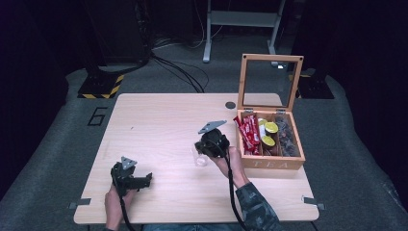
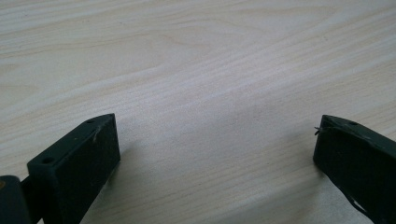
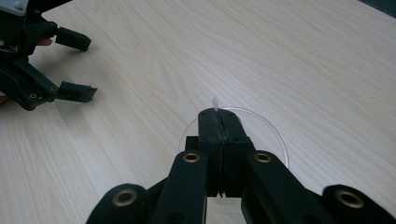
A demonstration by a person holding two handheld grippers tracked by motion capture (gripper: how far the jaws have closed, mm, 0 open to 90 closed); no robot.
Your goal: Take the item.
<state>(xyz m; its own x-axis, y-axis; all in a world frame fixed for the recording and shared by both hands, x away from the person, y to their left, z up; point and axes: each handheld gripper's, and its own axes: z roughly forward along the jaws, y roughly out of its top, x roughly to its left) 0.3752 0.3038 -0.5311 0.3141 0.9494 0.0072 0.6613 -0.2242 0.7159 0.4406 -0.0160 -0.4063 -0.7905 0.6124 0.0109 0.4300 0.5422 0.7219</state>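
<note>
A clear plastic cup (image 1: 198, 159) stands on the light wooden table (image 1: 159, 120), just left of the tea box. My right gripper (image 1: 203, 150) points down over it. In the right gripper view the jaws of the right gripper (image 3: 218, 113) are pressed together on the cup's thin rim (image 3: 273, 135), and a clear sliver sticks out between the tips. My left gripper (image 1: 143, 181) lies at the table's near left, held by a hand. Its jaws stand wide apart over bare wood in the left gripper view (image 2: 215, 140), and it also shows far off as the left gripper (image 3: 88, 67).
A wooden tea box (image 1: 272, 164) sits at the right with its glass lid (image 1: 269, 82) raised. Inside are red sachets (image 1: 248, 134), yellow-topped capsules (image 1: 270, 128) and dark packets. A small dark disc (image 1: 230, 105) lies near the table's far edge.
</note>
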